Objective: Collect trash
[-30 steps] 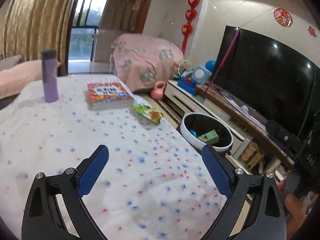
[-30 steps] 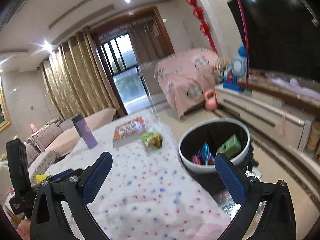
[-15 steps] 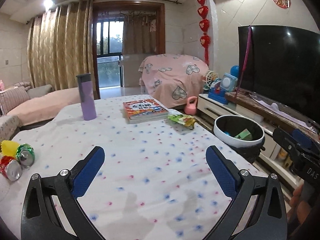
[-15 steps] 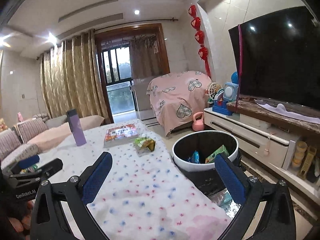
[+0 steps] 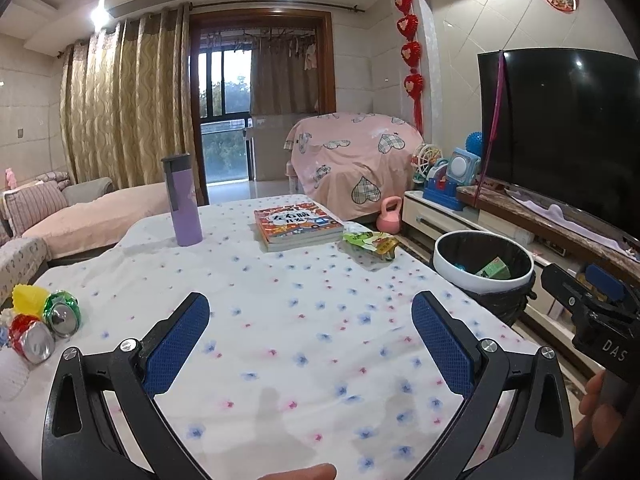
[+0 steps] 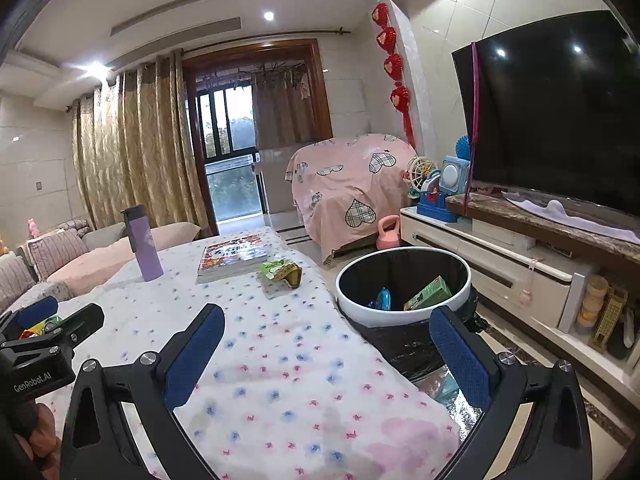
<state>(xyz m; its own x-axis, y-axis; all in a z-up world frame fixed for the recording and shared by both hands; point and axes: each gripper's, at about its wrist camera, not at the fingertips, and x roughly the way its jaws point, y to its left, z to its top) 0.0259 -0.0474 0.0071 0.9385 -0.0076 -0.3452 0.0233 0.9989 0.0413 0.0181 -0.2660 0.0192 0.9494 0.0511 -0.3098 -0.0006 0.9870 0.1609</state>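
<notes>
— Picking the next piece looks like the step in hand, and I'd judge the green-and-yellow snack wrapper (image 5: 370,242) the nearest candidate: it lies flat on the flowered tablecloth (image 5: 280,320) at the table's far right edge, just beside the stack of books (image 5: 296,228) and close to the trash bin (image 5: 482,268) on the floor.

— What about the other clutter?

— Two crushed cans (image 5: 48,330) and a yellow crinkled cup (image 5: 30,298) sit together at the table's left edge, well apart from the bin. The bin already holds a green carton (image 6: 428,298) and a blue wrapper (image 6: 382,300).

— How should the wrapper be taken?

— It's thin and floppy, so I'd come down from above, straddle a raised fold, and close on the foil alone, not the cloth under it. The books are close, so approach from the bin side.

— And the grippers now?

— The left gripper (image 5: 310,336) hovers over the middle of the table, level, its blue pads spread wide with nothing between them. The right gripper (image 6: 326,344) hangs over the table's right edge with the bin ahead of it, jaws equally wide and empty. A hand (image 5: 596,404) shows under the right tool. The purple tumbler (image 5: 182,200) stands upright, far back; leave it.
</notes>
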